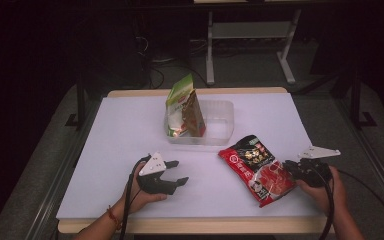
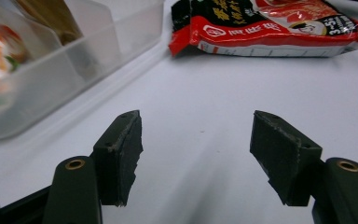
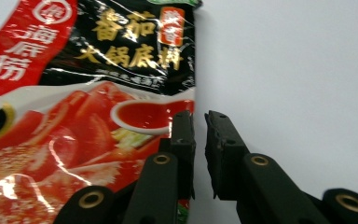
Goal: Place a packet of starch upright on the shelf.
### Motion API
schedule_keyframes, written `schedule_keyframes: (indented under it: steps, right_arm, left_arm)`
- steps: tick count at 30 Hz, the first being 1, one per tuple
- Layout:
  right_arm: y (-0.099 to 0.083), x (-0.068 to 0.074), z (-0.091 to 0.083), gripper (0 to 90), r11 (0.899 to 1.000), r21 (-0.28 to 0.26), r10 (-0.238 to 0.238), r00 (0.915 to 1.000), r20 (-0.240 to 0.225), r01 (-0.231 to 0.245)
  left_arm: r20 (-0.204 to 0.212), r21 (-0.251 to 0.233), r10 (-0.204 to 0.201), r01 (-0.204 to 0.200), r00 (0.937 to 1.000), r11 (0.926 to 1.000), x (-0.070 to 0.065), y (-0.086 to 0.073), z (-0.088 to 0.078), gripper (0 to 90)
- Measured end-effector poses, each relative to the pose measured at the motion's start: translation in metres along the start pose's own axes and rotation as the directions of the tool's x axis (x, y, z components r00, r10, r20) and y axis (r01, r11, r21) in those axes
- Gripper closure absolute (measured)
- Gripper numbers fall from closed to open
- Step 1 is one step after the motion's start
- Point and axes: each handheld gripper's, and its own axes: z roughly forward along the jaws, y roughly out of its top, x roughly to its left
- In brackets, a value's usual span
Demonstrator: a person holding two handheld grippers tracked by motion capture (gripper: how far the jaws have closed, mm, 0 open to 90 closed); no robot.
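A red and black sauce packet (image 1: 257, 167) (image 2: 270, 25) (image 3: 74, 93) lies flat on the white table sheet at the front right. At its right edge, my right gripper (image 1: 287, 165) (image 3: 199, 116) has its jaws almost together, pinching that edge, with one pad resting over the packet. My left gripper (image 1: 180, 171) (image 2: 196, 135) hovers low over bare sheet at the front left, open, nothing between its fingers. It points toward the packet and a clear plastic container (image 1: 225, 107) (image 2: 51, 79).
The container sits mid-table at the back and holds a green bag (image 1: 180, 95) and a brown bag (image 1: 195, 115), both upright in its left part. The white sheet (image 1: 130, 130) covers the tabletop; a wooden edge runs along the front. Dark floor and desk legs lie beyond.
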Motion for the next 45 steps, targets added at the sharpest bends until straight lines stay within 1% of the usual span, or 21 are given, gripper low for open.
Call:
schedule_keyframes:
  steps: [2, 4, 6, 7, 9, 13, 16, 18, 22, 25, 26, 27, 28, 29, 32, 33, 35, 36, 38, 42, 45]
  right_arm:
    - [-0.001, -0.003, 0.000, 80.2, 1.000, 0.001, 0.018, 0.9998, 0.003, -0.019]
    - [-0.002, -0.005, 0.000, 79.8, 1.000, 0.021, 0.010, 0.9988, 0.048, -0.011]
    - [-0.004, -0.008, 0.000, 80.2, 0.999, 0.026, 0.018, 0.9984, 0.054, -0.019]
    - [-0.005, -0.010, 0.002, 80.2, 0.999, 0.034, 0.020, 0.9986, 0.048, -0.022]
    - [-0.008, -0.011, 0.007, 80.1, 0.998, 0.060, 0.021, 0.9993, 0.032, -0.023]
    - [-0.010, -0.010, 0.013, 86.5, 0.999, 0.047, 0.018, 0.9998, -0.006, -0.018]
    - [-0.009, -0.010, 0.016, 88.7, 0.998, 0.053, 0.018, 0.9994, -0.028, -0.016]
    - [-0.009, -0.009, 0.019, 89.0, 0.999, 0.053, 0.015, 0.9991, -0.040, -0.013]
    - [-0.005, -0.007, 0.023, 88.7, 0.999, 0.046, 0.013, 0.9975, -0.069, -0.010]
    - [-0.003, -0.004, 0.025, 88.5, 0.999, 0.043, -0.006, 0.9970, -0.077, 0.010]
    - [-0.003, -0.003, 0.026, 88.7, 0.999, 0.041, -0.006, 0.9967, -0.081, 0.009]
    - [-0.003, -0.002, 0.026, 88.9, 0.999, 0.039, -0.008, 0.9964, -0.084, 0.011]
    - [-0.003, -0.001, 0.026, 89.0, 0.999, 0.035, -0.015, 0.9962, -0.086, 0.018]
    - [-0.003, 0.000, 0.027, 89.0, 0.999, 0.036, -0.017, 0.9959, -0.088, 0.020]
    - [-0.002, 0.003, 0.028, 88.6, 0.999, 0.033, -0.027, 0.9943, -0.103, 0.030]
    - [-0.001, 0.004, 0.028, 88.4, 0.999, 0.032, -0.033, 0.9936, -0.108, 0.037]
    - [0.000, 0.006, 0.029, 88.3, 0.999, 0.033, -0.037, 0.9928, -0.114, 0.041]
    - [0.000, 0.007, 0.030, 88.4, 0.998, 0.029, -0.043, 0.9923, -0.116, 0.047]
    - [0.000, 0.008, 0.031, 88.9, 0.998, 0.026, -0.045, 0.9909, -0.127, 0.049]
    - [0.002, 0.015, 0.033, 89.3, 0.998, 0.022, -0.050, 0.9876, -0.149, 0.054]
    - [0.004, 0.021, 0.035, 89.2, 0.997, 0.021, -0.071, 0.9841, -0.163, 0.076]
  left_arm:
    - [0.010, 0.009, -0.011, 0.011, 0.9999, 0.9999, 0.000, 0.000, 0.005, 33.1]
    - [0.025, 0.018, -0.016, 0.015, 0.9996, 0.9997, 0.000, -0.001, 0.008, 32.8]
    - [0.034, 0.027, -0.022, 0.021, 0.9992, 0.9994, -0.001, -0.001, 0.011, 30.9]
    - [0.036, 0.031, -0.017, 0.016, 0.9992, 0.9994, -0.002, -0.001, 0.012, 30.2]
    - [0.051, 0.034, -0.032, 0.031, 0.9982, 0.9989, -0.001, -0.001, 0.014, 28.4]
    - [0.079, 0.039, -0.050, 0.047, 0.9956, 0.9981, 0.002, 0.003, 0.021, 26.8]
    - [0.098, 0.031, -0.054, 0.052, 0.9937, 0.9982, 0.008, 0.013, 0.032, 26.7]
    - [0.121, 0.030, -0.077, 0.074, 0.9896, 0.9968, 0.013, 0.022, 0.042, 26.3]
    - [0.166, 0.031, -0.137, 0.134, 0.9766, 0.9905, 0.024, 0.037, 0.067, 25.2]
    - [0.205, 0.070, -0.187, 0.176, 0.9607, 0.9819, 0.027, 0.044, 0.089, 22.8]
    - [0.209, 0.081, -0.196, 0.183, 0.9581, 0.9798, 0.026, 0.045, 0.095, 22.4]
    - [0.204, 0.089, -0.197, 0.183, 0.9589, 0.9791, 0.025, 0.045, 0.101, 22.0]
    - [0.208, 0.096, -0.206, 0.189, 0.9562, 0.9772, 0.024, 0.044, 0.106, 22.0]
    - [0.218, 0.107, -0.224, 0.205, 0.9499, 0.9729, 0.024, 0.044, 0.110, 21.3]
    - [0.204, 0.108, -0.243, 0.225, 0.9483, 0.9684, 0.023, 0.044, 0.118, 20.4]
    - [0.213, 0.107, -0.251, 0.233, 0.9443, 0.9666, 0.023, 0.044, 0.120, 20.2]
    - [0.207, 0.132, -0.262, 0.238, 0.9426, 0.9621, 0.024, 0.044, 0.124, 19.7]
    - [0.212, 0.118, -0.270, 0.250, 0.9391, 0.9610, 0.024, 0.045, 0.124, 19.7]
    - [0.221, 0.135, -0.287, 0.263, 0.9319, 0.9554, 0.025, 0.045, 0.127, 19.8]
    - [0.218, 0.155, -0.295, 0.265, 0.9302, 0.9516, 0.025, 0.046, 0.129, 17.9]
    - [0.215, 0.159, -0.286, 0.255, 0.9337, 0.9536, 0.021, 0.047, 0.130, 17.2]
